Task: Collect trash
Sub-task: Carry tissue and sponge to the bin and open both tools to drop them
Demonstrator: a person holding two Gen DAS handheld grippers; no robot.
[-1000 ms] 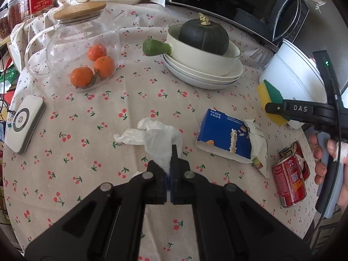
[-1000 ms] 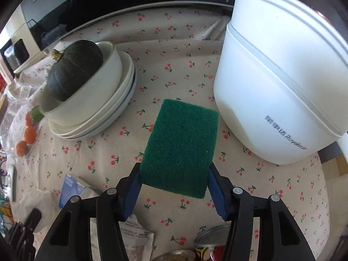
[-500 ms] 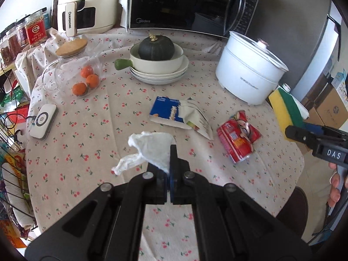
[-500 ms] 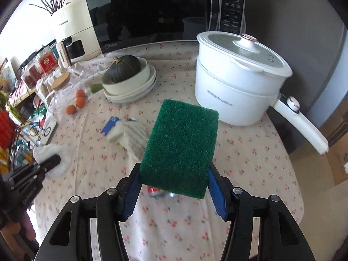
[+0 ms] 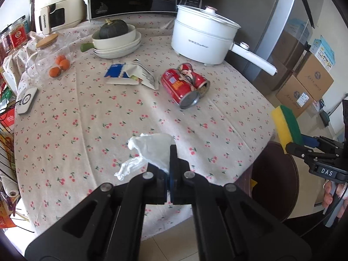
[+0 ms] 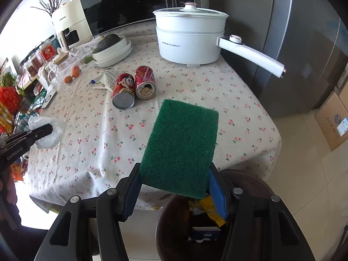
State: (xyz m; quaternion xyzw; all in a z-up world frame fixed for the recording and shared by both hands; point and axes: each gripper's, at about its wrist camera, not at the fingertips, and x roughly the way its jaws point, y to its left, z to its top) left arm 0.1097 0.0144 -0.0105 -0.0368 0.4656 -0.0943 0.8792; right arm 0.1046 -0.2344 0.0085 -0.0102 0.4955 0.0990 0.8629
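White tissue [image 5: 152, 150] is clenched in the left gripper [image 5: 169, 180], green sponge [image 6: 181, 146] in the right gripper [image 6: 174, 193], both pulled back off the table [image 5: 217, 117]; bin [image 6: 171, 228] at 6 o'clock, 2 cans [image 5: 184, 84] left.

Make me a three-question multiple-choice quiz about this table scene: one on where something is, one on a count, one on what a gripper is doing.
1. Where is the dark brown round bin?
A. on the table
B. on the floor beside the table
C. inside the microwave

2. How many red drink cans lie on the tablecloth?
A. one
B. two
C. four

3. The left gripper is:
A. wide open
B. shut on a crumpled white tissue
C. holding a can

Answers: 1 B, the bin stands below the table edge; 2 B, two lie side by side; 3 B, tissue is pinched between closed fingers.
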